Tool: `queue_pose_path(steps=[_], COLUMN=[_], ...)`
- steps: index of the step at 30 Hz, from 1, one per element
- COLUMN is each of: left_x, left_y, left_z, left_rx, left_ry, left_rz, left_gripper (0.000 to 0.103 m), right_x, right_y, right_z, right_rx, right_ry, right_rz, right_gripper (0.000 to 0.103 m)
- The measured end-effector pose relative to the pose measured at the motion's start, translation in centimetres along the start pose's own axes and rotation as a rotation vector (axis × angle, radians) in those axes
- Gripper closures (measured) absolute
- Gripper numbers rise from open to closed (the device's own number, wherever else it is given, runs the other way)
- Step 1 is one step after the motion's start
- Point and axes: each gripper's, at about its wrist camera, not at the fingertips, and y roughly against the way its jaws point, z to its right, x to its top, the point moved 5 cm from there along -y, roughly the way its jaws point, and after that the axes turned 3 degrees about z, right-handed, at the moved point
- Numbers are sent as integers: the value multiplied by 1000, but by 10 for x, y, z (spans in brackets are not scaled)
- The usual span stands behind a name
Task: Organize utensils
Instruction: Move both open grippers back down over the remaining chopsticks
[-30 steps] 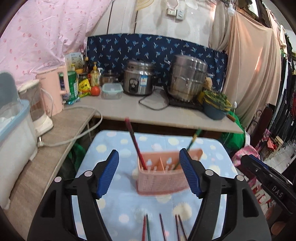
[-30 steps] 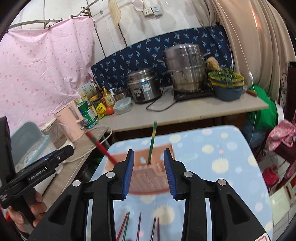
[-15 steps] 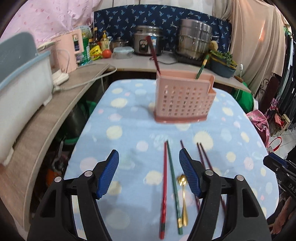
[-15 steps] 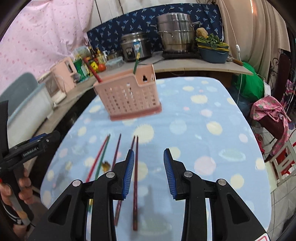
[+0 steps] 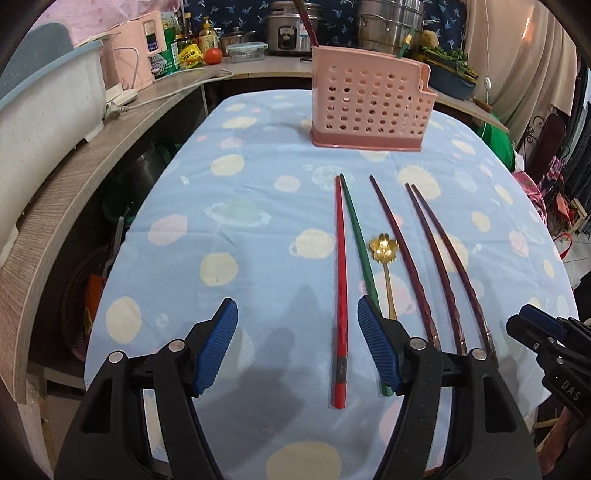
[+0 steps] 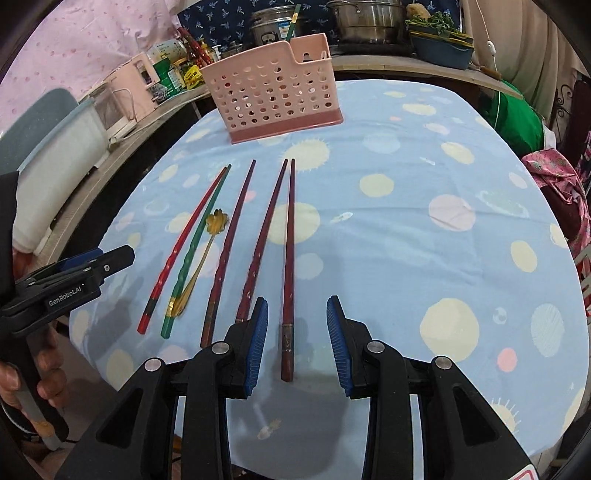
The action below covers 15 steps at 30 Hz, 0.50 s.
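Observation:
A pink perforated utensil holder [image 5: 367, 105] [image 6: 275, 98] stands at the far end of the blue spotted tablecloth, with a red and a green chopstick upright in it. On the cloth lie a red chopstick [image 5: 340, 280] [image 6: 181, 243], a green chopstick [image 5: 356, 229] [image 6: 194, 243], a gold flower-bowled spoon [image 5: 384, 251] [image 6: 210, 236] and three dark maroon chopsticks [image 5: 400, 251] [image 6: 288, 258]. My left gripper [image 5: 297, 347] is open above the cloth, the red chopstick's near end between its fingers, untouched. My right gripper [image 6: 297, 341] is open over the near end of the rightmost maroon chopstick.
A wooden counter [image 5: 55, 192] runs along the left with a white bin, a pink kettle [image 5: 135, 51], bottles and a tomato. Pots and a rice cooker [image 5: 286, 27] stand on the back counter. A hand [image 6: 22, 373] holds the left gripper. A green bag [image 6: 517, 114] sits at the right.
Both grippers have dropped and tilted downward towards the cloth's near end. The holder has gone from between the fingers to the far end of the view; the loose chopsticks now lie under the fingertips.

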Motion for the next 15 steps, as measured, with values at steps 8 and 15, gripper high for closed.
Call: queue_pose_path(steps=[8,15], left_x=[-13,-21], left_y=[-6,-10], left_z=[9,11], left_rx=[-12,-16], left_ry=[-13,-14], left_rz=[-38,-64], left_gripper=[39,39], right_x=[-11,-15], right_y=[-6,-11], right_z=[-5,-5], right_rx=[-17,-21], right_ry=[28,30], right_rz=[-24,-38], right_gripper=[71,72])
